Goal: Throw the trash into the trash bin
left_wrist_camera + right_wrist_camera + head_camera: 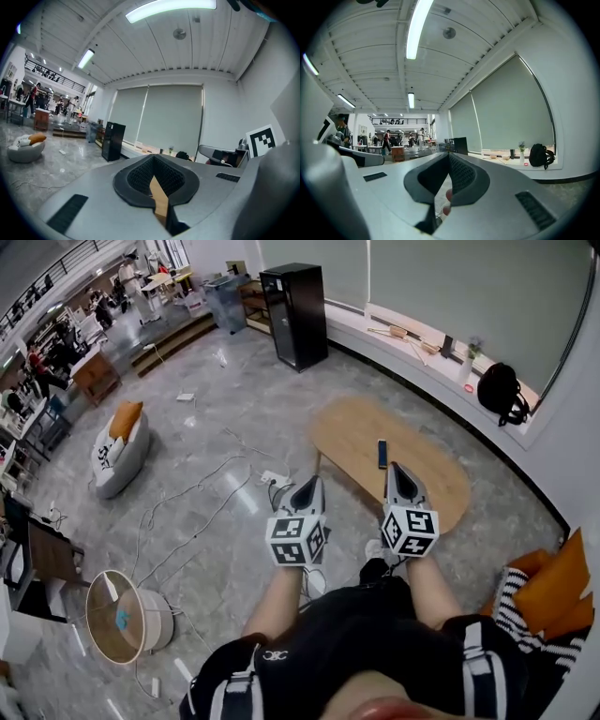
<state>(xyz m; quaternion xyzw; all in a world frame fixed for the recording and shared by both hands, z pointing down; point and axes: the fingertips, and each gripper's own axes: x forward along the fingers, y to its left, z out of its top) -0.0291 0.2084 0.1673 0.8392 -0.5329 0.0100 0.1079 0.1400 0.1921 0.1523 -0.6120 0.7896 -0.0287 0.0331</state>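
Left gripper (pixel 311 483) and right gripper (pixel 397 470) both have jaws pressed together — side by side, pointing toward the oval wooden table (pixel 349 432), where a phone (pixel 382 453) lies.

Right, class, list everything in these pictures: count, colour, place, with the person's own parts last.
table: one, light wood, ahead of the grippers
phone: one, dark, on the table
cabinet: one, black, far wall
backpack: one, black, window ledge
beanbag: one, white, orange on top, left floor
bin: one, beige, lower-left floor
cables: several, pale, across the floor
cushion: at least one, orange, lower right
people: several, far end of the hall
left gripper: one, grey, shut, empty
right gripper: one, grey, shut, empty
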